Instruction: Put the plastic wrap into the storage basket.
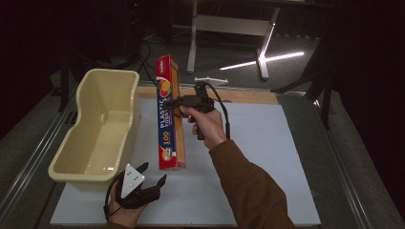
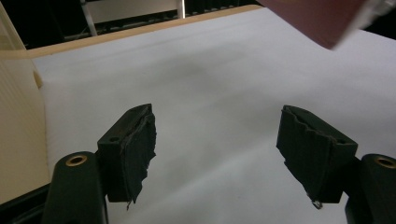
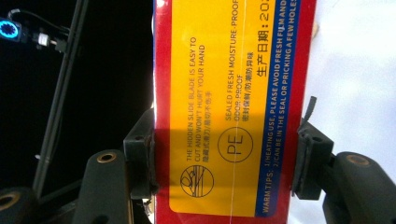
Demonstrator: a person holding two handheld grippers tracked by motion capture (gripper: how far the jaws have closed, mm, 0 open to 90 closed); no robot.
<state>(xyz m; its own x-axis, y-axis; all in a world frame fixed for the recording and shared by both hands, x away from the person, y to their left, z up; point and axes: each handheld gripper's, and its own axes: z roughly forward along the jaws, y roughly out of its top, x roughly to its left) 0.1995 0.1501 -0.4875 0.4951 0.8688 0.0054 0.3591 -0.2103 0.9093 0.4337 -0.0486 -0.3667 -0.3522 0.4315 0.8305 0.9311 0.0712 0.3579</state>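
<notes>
We hold the plastic wrap box [image 1: 170,112] in our right gripper [image 1: 174,102], clamped across its width at roughly the middle of its length. In the right gripper view the two black pads press on the box's red side edges, one on each side, with the yellow label panel [image 3: 219,121] lying flat between them. The box [image 3: 233,112] runs straight away from the claw there, one end passing out at the top of that view and the other dropping below the jaws.

From the high view the box's long axis runs near to far, nearly upright in that view with a slight lean. Its far end sits beyond the claw, toward the back edge of the table, and its near end hangs on our side of the claw. The printed face with the fruit picture turns toward the cream tub [image 1: 98,129], which stands just left of the box.

Our left gripper [image 1: 152,175] rests low near the front corner of the tub, well apart from the right claw, its jaws spread wide with bare white board [image 2: 219,88] between the pads [image 2: 135,149]. A red corner of the box [image 2: 322,18] shows beyond it, up and to the right.
</notes>
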